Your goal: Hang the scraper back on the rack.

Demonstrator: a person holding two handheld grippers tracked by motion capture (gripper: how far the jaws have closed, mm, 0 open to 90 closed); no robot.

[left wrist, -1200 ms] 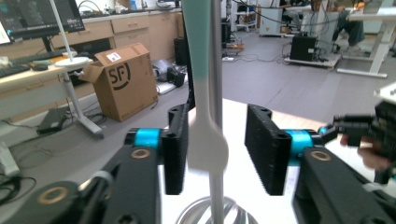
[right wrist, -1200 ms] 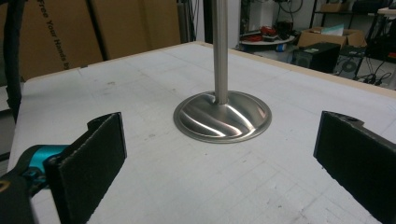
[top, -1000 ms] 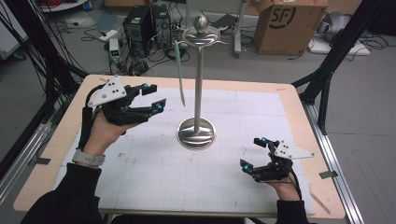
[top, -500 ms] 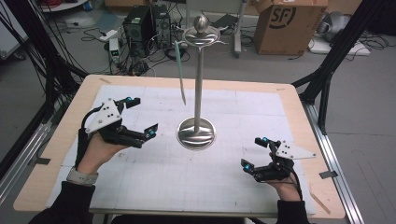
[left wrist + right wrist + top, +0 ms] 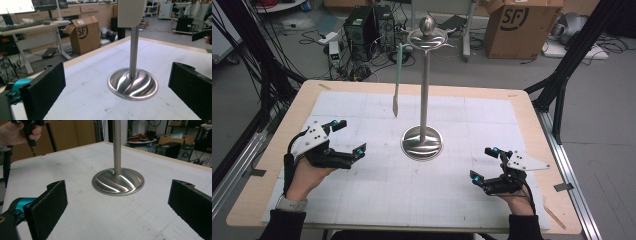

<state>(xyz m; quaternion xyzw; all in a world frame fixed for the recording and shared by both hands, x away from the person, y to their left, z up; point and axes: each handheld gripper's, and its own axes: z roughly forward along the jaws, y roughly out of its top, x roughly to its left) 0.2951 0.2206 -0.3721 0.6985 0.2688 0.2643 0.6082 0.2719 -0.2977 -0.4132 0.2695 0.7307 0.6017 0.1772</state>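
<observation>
White mat (image 5: 362, 200): metal stand (image 5: 424, 90) upright, pole vertical.

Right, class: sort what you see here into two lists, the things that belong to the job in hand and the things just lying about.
Belongs to the job:
- metal stand
- pale green utensil hanging from the stand's top
- left gripper, jaws open, nothing between them
- right gripper, jaws open

Just lying about:
- cardboard box on the floor
- computer tower
- cables on the floor
</observation>
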